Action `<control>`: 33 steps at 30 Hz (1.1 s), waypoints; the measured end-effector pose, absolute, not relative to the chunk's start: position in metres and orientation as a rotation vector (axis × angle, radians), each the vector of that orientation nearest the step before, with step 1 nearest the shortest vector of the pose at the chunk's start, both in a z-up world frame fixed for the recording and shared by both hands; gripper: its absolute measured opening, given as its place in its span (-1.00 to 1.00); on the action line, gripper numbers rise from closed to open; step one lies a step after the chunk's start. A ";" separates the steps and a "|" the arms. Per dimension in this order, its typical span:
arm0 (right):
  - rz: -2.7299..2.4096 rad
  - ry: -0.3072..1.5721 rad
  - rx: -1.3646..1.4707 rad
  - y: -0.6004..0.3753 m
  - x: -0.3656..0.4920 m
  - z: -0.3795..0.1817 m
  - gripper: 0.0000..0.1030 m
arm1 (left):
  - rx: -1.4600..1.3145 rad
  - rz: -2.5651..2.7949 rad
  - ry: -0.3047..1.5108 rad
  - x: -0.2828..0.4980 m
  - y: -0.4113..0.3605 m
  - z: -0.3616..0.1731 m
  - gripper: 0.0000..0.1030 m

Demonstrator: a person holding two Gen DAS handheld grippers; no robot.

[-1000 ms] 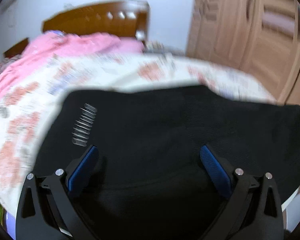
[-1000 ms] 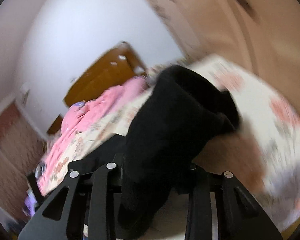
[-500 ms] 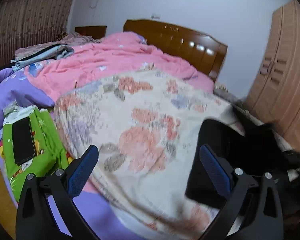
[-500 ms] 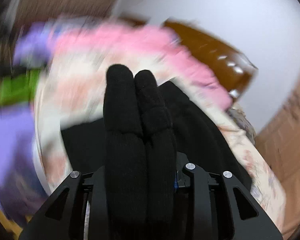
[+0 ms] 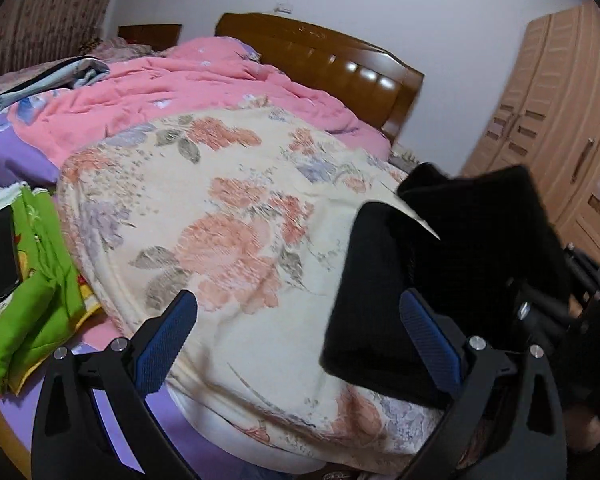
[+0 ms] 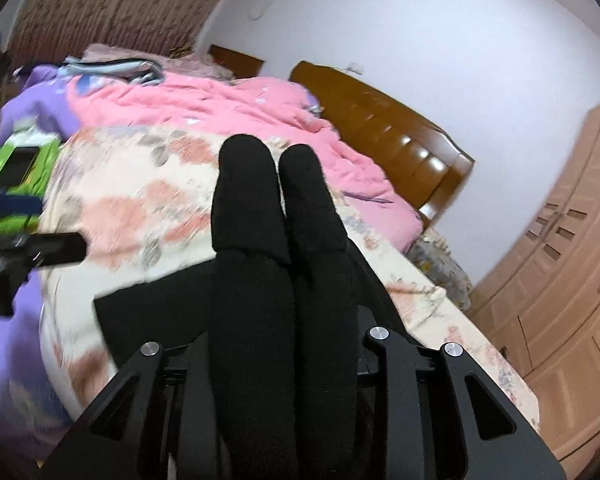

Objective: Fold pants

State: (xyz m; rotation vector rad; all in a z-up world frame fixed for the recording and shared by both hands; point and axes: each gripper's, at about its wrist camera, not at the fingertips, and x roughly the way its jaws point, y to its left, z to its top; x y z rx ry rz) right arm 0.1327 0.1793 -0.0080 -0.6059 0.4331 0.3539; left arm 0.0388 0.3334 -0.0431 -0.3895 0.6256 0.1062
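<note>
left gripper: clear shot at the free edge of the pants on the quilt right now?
Probably yes. The left gripper is open and empty, with only floral quilt between it and the black pants, whose other part the right gripper holds.

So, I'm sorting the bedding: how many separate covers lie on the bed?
3: a floral blanket nearest, under the black pants; a pink quilt behind it toward the headboard; a purple sheet at the left. More may be hidden beneath.
</note>
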 end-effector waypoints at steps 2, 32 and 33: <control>0.366 0.456 -0.660 0.189 0.135 -0.025 -0.43 | -0.403 0.121 0.624 0.040 0.338 -0.042 0.97; 0.551 0.591 -0.154 0.001 0.081 -0.025 0.84 | -0.565 -0.236 0.790 0.118 0.280 -0.056 0.95; 0.544 0.602 -0.150 -0.003 0.079 -0.028 0.84 | -0.540 -0.221 0.794 0.122 0.275 -0.056 0.95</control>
